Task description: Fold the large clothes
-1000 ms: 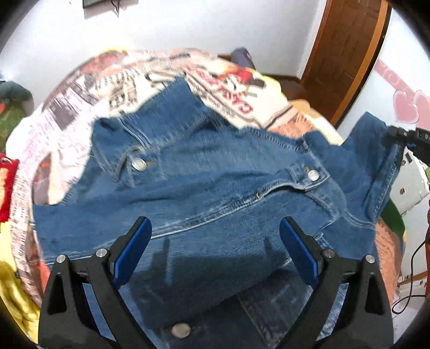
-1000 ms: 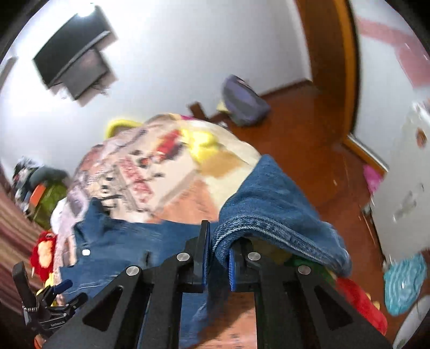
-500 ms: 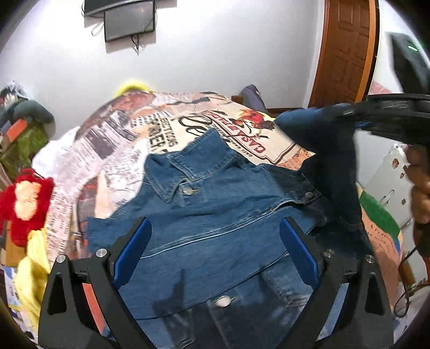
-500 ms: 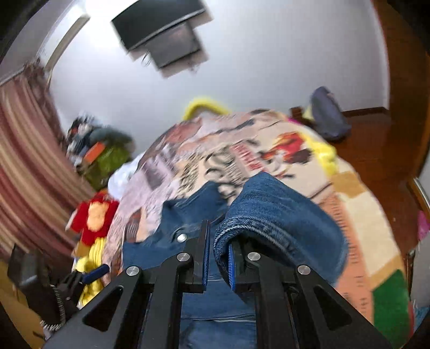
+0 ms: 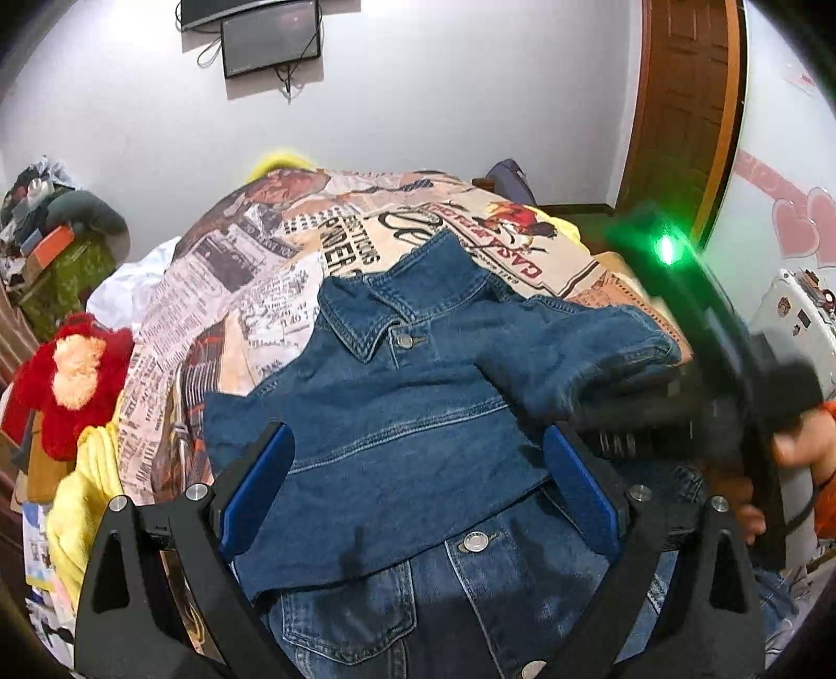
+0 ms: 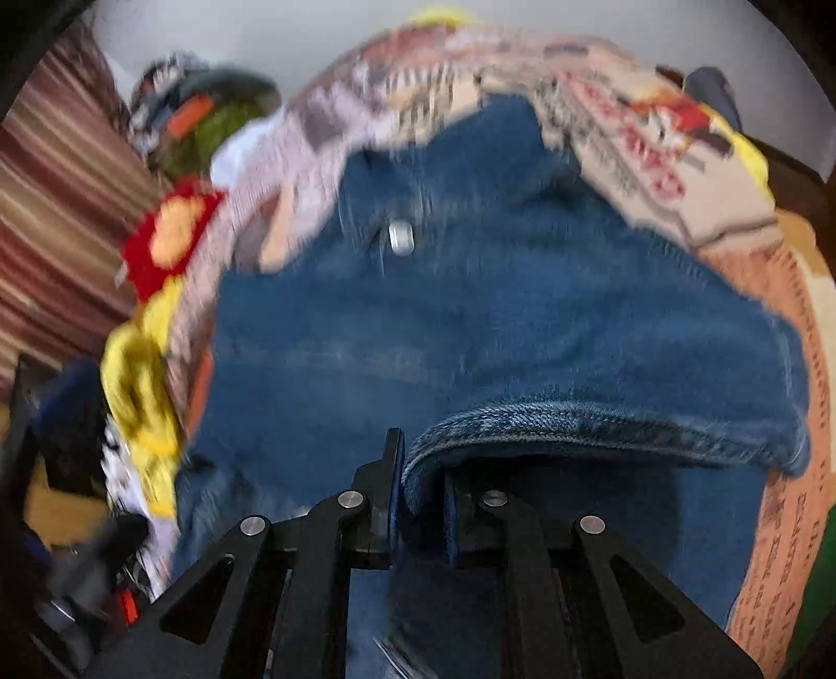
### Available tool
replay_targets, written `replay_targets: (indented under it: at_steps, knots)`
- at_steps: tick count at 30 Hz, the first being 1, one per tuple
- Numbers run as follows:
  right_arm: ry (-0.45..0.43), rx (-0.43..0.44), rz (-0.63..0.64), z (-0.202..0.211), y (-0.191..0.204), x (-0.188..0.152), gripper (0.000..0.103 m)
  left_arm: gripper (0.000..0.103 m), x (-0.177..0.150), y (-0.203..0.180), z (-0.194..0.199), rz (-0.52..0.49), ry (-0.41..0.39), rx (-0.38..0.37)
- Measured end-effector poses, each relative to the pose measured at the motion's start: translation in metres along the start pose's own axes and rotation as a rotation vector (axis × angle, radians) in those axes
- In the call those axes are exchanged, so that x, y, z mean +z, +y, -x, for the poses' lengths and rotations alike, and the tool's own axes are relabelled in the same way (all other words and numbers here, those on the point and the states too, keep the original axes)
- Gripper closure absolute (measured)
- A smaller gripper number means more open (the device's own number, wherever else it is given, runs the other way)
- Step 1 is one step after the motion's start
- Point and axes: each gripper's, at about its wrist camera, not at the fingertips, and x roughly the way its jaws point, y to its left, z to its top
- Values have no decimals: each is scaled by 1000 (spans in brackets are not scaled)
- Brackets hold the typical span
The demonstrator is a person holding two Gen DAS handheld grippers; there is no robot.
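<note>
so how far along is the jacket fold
Partly done. One side of the denim jacket already lies folded across its front. In hand: the right tool is shut on the sleeve, over the chest. The left tool is open and empty. Left: laying the sleeve down and folding the lower half, which lies flat.

jacket (image 5: pixel 418 444): blue denim, matt, metal snaps | bedspread (image 5: pixel 271 271): printed cloth | door (image 5: pixel 679 104): glossy wood

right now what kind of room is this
Most likely a bedroom in a home: a denim jacket lies spread on a bed with a newspaper-print bedspread, a red and yellow plush toy sits at its side, and a screen hangs on the wall beside a wooden door.
</note>
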Motion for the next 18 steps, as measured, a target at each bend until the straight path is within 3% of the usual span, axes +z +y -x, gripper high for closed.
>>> replay_targets:
  at_steps: [4, 10, 14, 18]
  knots:
    - [60, -33, 57, -8, -3, -26, 93, 6, -2, -4, -5, -4, 18, -2]
    - [70, 61, 12, 26, -26, -49, 93, 6, 1, -17, -12, -30, 37, -1]
    - [-51, 1, 27, 67, -42, -57, 93, 6, 12, -35, -16, -65, 36, -17]
    - [-182, -123, -10, 106, -74, -61, 93, 6, 27, -60, -27, -121, 43, -29]
